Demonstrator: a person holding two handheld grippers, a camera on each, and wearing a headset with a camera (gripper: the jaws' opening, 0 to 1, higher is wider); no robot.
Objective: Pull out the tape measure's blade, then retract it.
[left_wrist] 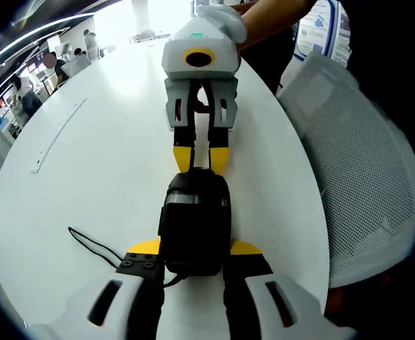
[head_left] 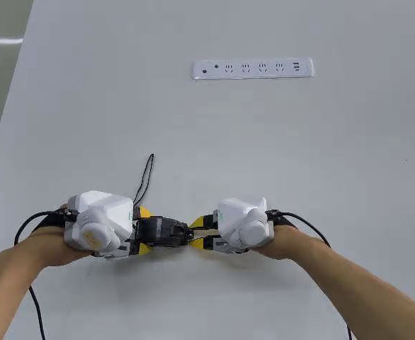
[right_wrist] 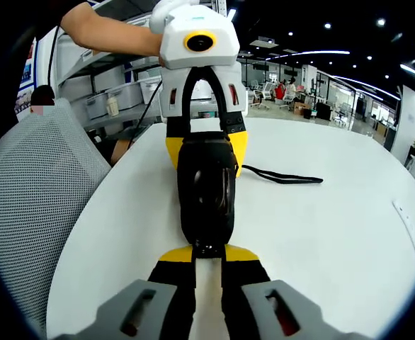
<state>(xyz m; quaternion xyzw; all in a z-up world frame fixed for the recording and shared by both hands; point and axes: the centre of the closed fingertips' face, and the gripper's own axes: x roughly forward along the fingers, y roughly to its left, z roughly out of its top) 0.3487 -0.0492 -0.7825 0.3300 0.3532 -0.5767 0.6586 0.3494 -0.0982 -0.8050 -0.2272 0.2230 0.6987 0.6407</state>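
Head view: my left tongs [head_left: 143, 230] clamp the black plastic tape measure [head_left: 163, 231], with my right tongs [head_left: 197, 232] nose to nose at its other end. Left gripper view: its glossy rounded body sits square between my jaws. Right gripper view: my tongs seem pinched tight on the blade tip [right_wrist: 206, 248], so I'd pull straight back and level, holding the body still.

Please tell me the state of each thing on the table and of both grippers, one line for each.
tape measure: held at table level, its case between two jaws.
blade: retracted, not yet pulled out.
left gripper: shut on the tape measure.
right gripper: shut at the case mouth, apparently on the blade tip.
strap: lying loose on the table.
power strip: nothing plugged in.
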